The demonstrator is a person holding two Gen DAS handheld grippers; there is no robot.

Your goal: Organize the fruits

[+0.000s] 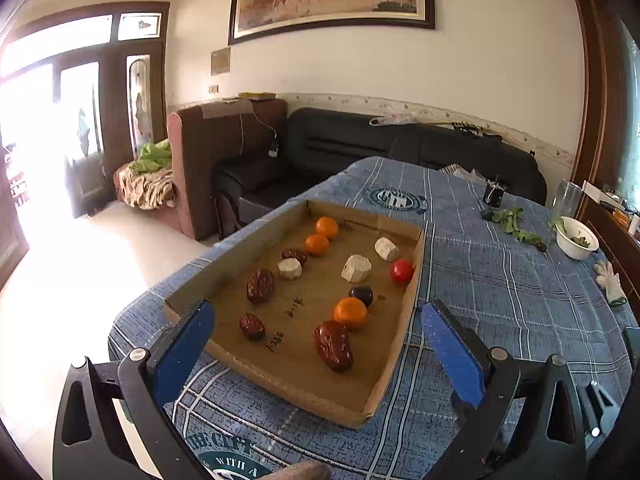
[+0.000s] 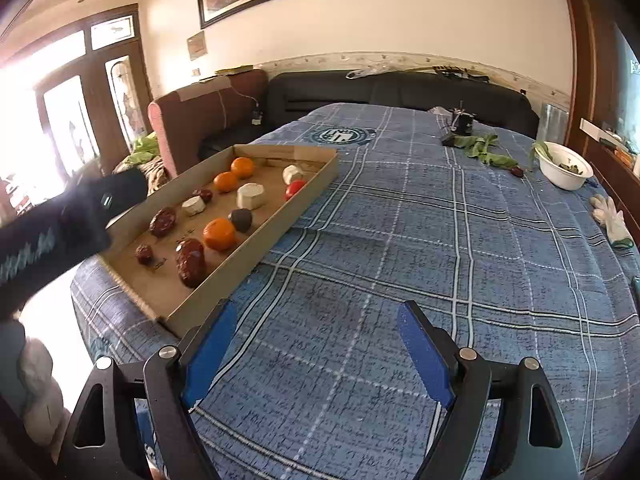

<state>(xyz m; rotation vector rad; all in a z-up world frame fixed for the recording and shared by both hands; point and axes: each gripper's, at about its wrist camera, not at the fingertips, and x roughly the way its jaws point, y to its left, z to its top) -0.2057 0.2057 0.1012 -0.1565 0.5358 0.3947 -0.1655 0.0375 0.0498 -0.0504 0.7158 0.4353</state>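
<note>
Cardboard tray (image 1: 406,320), shallow and creased, lies on a blue plaid cloth (image 2: 400,240) holding wrinkled dates (image 1: 333,346), smooth oranges (image 1: 350,313), chalky white chunks (image 1: 356,268). Left gripper (image 1: 318,344) gapes wide and empty over it; right gripper (image 2: 316,354) too, above bare cloth.

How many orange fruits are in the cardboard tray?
3. Two orange fruits sit side by side at the far left of the cardboard tray: and. The third lies nearer, beside a dark plum. None seems hidden.
</note>
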